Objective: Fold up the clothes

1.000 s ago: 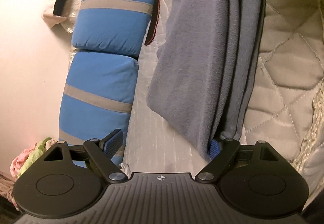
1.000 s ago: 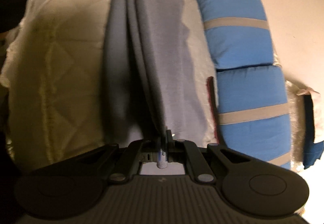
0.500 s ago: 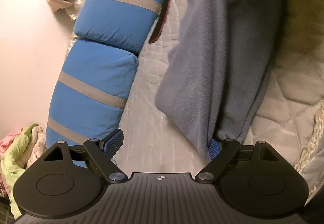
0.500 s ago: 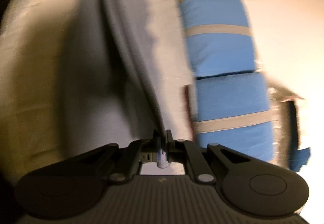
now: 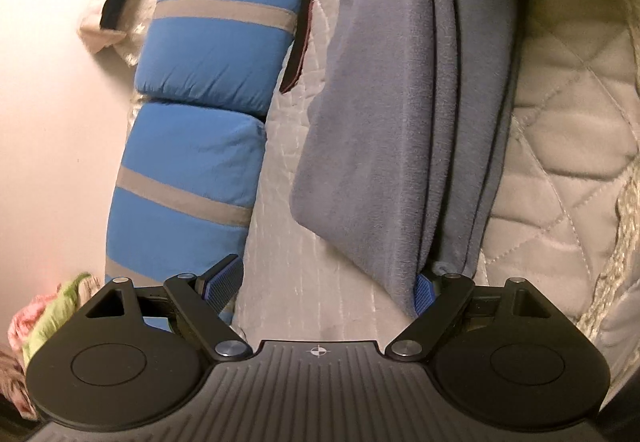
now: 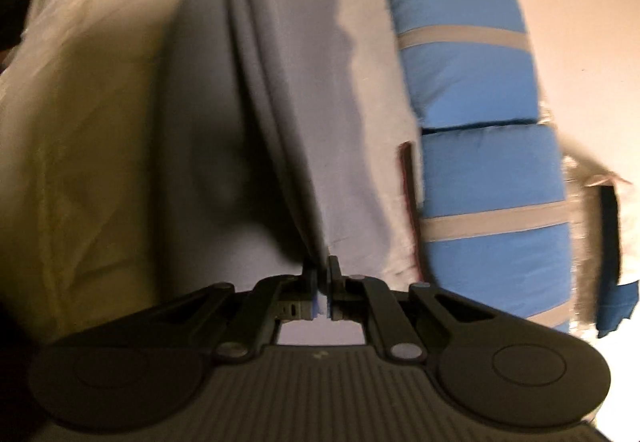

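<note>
Your right claw [image 6: 323, 282] is pinched fully closed on one end of the grey fleece garment [image 5: 372, 114], with the fabric running straight out from between its tips. That end is gripped so the cloth can be stretched along its length above the quilted bedspread [image 5: 568, 146].

Your left claw [image 5: 324, 288] stands wide open. Its right finger [image 5: 424, 292] is tucked under the garment's near corner, and the cloth drapes over that pad, while the left finger [image 5: 222, 280] is clear of the fabric, over the bedspread just beside the bolster. So the left side seems to carry the cloth hooked on one finger, not clamped. Whether the pad presses on it firmly, you cannot tell from here.

The garment hangs in long lengthwise pleats between your two claws, already doubled on itself, with one flap falling toward the blue bolster pillow [image 5: 208, 114] with grey bands that lies along the wall side of the bed. A dark strap-like strip [image 5: 302, 14] lies between the bolster and the garment. A bundle of green and pink clothing [image 5: 48, 310] sits beyond the bolster's end.

Judging by the taut line, you look mid-fold: the cloth is held up lengthwise so its halves fall together before being laid down. The hooked left corner is the weak point; it could slide off if you pull harder.
</note>
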### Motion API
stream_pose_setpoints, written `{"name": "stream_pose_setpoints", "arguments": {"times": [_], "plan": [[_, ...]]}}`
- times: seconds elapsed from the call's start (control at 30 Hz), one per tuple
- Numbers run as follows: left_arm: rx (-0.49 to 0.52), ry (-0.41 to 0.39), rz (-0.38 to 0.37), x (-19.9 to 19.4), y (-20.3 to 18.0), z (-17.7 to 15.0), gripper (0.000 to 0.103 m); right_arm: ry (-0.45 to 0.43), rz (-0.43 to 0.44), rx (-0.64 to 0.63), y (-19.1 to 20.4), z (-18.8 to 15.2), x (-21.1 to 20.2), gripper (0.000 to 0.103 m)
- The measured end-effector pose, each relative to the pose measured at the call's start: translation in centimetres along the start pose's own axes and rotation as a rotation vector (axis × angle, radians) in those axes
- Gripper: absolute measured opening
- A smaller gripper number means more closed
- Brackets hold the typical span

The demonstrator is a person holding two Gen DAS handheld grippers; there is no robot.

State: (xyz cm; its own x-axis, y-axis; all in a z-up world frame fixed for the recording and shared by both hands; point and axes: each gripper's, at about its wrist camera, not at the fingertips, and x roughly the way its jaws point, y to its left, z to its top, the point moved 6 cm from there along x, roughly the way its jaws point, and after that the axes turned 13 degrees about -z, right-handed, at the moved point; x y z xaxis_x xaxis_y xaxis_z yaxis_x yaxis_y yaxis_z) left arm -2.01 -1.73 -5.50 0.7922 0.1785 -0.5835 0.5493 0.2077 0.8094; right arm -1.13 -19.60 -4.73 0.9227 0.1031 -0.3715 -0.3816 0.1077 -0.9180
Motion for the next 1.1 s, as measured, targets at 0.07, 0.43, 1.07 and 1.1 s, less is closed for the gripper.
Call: {"name": "stream_pose_setpoints", "arguments": {"times": [0.07,0.43,1.07,1.1], "plan": [[0.024,-0.008,0.009,0.1,-0.3,-0.2,0.083,0.006,0.018,-0.004,0.5,-0.3,0.1,0.003],[0.107,-0.031,0.044,0.1,-1.1,-0.1,0.083,0.048,0.033,0.015,0.6,-1.4,0.7,0.028],[0.085,-0.037,0.061,-0.5,-1.6,-0.1,0.083,0.364,0.708,1.403,-6.6,-8.2,7.3,0.076],[0.083,-0.037,0.062,-0.5,-1.6,-0.1,0.083,0.365,0.722,1.423,-6.5,-8.2,7.6,0.077]]}}
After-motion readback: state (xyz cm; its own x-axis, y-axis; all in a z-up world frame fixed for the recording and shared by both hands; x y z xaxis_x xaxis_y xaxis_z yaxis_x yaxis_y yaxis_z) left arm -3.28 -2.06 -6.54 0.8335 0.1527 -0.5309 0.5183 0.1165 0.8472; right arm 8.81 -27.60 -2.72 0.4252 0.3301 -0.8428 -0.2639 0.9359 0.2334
